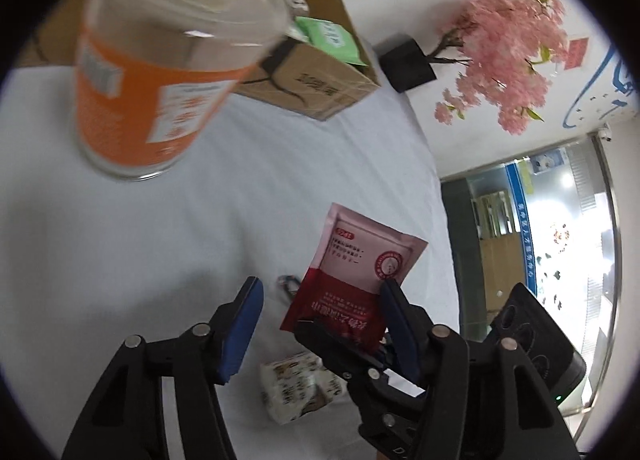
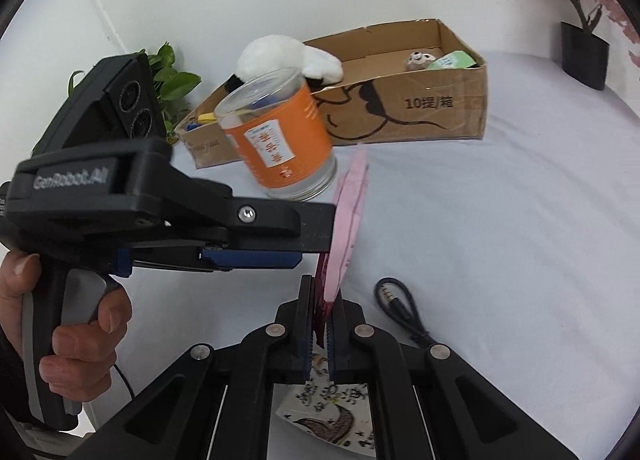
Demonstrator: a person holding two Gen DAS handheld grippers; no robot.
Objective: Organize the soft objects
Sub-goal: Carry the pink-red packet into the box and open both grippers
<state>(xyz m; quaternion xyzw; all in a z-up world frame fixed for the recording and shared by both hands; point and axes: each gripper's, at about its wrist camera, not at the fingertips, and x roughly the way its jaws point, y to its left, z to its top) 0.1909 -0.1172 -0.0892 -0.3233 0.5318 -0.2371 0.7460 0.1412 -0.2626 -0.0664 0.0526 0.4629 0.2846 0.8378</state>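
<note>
Right gripper (image 2: 319, 334) jaws are clamped on the sachet's (image 1: 352, 272) corner; left gripper (image 1: 320, 324) jaws stand apart. Slippage is risked, the thin pouch being held only at its edge.

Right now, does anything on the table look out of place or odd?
Yes. Among soft packets and plush toys, a hard clear glass jar with an orange label stands on the white tablecloth before the cardboard box. A black audio cable also lies loose there.

Orange-labelled jar (image 2: 280, 139) on the white table (image 2: 500, 219); black cable (image 2: 400, 308) nearby.
</note>
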